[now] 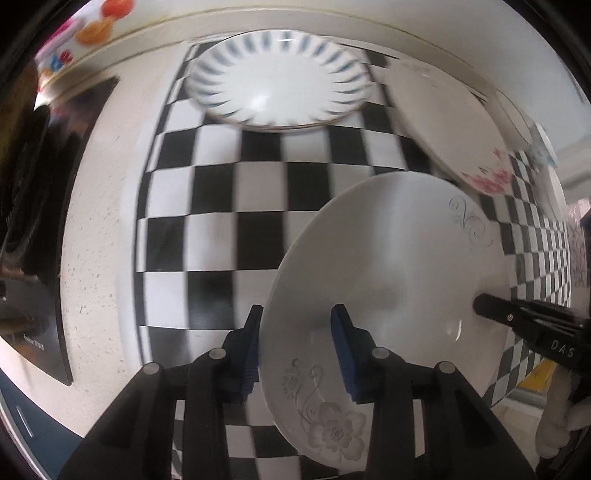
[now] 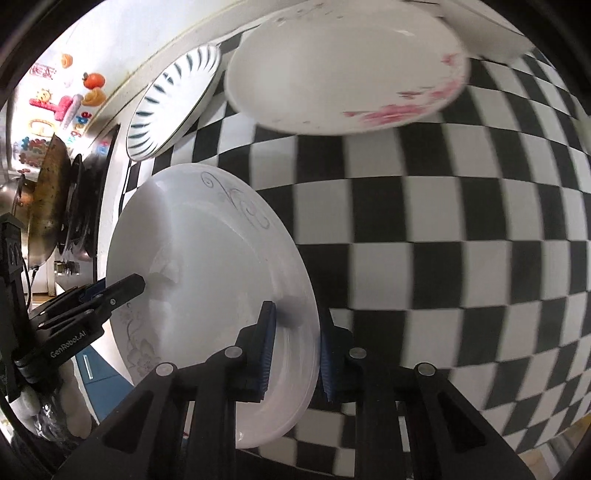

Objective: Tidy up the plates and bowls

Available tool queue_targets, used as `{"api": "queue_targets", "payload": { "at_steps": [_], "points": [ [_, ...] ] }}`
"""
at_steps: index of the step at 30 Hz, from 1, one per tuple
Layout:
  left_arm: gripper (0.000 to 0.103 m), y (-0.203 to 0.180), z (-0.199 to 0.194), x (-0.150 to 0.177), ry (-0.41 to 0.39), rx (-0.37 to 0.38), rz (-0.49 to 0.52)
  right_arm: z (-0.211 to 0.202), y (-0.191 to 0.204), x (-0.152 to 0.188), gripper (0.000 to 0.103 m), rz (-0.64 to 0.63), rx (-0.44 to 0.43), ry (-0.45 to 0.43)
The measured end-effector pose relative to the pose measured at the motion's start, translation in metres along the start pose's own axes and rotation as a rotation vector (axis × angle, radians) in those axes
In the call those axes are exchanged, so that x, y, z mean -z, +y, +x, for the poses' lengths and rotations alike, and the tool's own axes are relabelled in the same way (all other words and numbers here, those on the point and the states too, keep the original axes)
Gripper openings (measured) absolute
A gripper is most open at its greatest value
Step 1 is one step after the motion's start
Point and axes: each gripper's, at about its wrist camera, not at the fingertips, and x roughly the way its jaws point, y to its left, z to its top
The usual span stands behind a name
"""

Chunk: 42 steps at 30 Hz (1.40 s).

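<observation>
A white plate with grey flower and scroll prints (image 1: 388, 258) (image 2: 207, 258) hangs tilted above the black-and-white checked cloth (image 1: 236, 229). My left gripper (image 1: 299, 350) is shut on its near rim, one blue pad under the plate and one on its face. The right gripper (image 2: 297, 350) is shut on the opposite rim, and its black finger shows in the left wrist view (image 1: 517, 321). The left gripper (image 2: 122, 291) reaches in from the left of the right wrist view. A blue-striped plate (image 1: 277, 81) (image 2: 173, 103) and a pink-flowered plate (image 1: 450, 136) (image 2: 343, 74) lie on the cloth beyond.
The checked cloth (image 2: 443, 221) covers a speckled white counter (image 1: 107, 221). A wok and dark pans (image 2: 48, 206) stand at the counter's left end. Coloured magnets (image 2: 66, 107) hang on the wall behind. A white dish (image 2: 491, 33) lies past the pink-flowered plate.
</observation>
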Motion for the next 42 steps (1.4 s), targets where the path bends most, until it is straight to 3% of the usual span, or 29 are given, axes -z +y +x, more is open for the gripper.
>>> {"api": "queue_targets", "payload": {
  "at_steps": [9,17,33,38,40,42],
  "points": [
    [0.034,-0.073,0.008,0.019,0.036,0.01,0.069,-0.035,-0.075,0.023,0.023,0.024,0.019,-0.005],
    [0.034,-0.098,0.029,0.016,0.078,-0.009,0.08,-0.031,-0.119,0.03,0.024,0.059,0.014,0.024],
    [0.034,-0.085,0.042,0.016,0.126,-0.042,0.0,-0.01,-0.115,0.014,0.023,0.016,-0.018,0.109],
    [0.034,-0.081,0.021,0.006,0.077,-0.05,-0.044,-0.027,-0.123,0.007,0.024,0.029,-0.057,0.098],
    [0.035,-0.072,0.003,0.001,0.043,-0.032,-0.084,-0.041,-0.125,0.001,0.027,0.028,-0.062,0.061],
    [0.035,-0.066,-0.014,-0.011,0.006,-0.022,-0.101,-0.053,-0.128,-0.007,0.042,0.037,-0.069,0.022]
  ]
}}
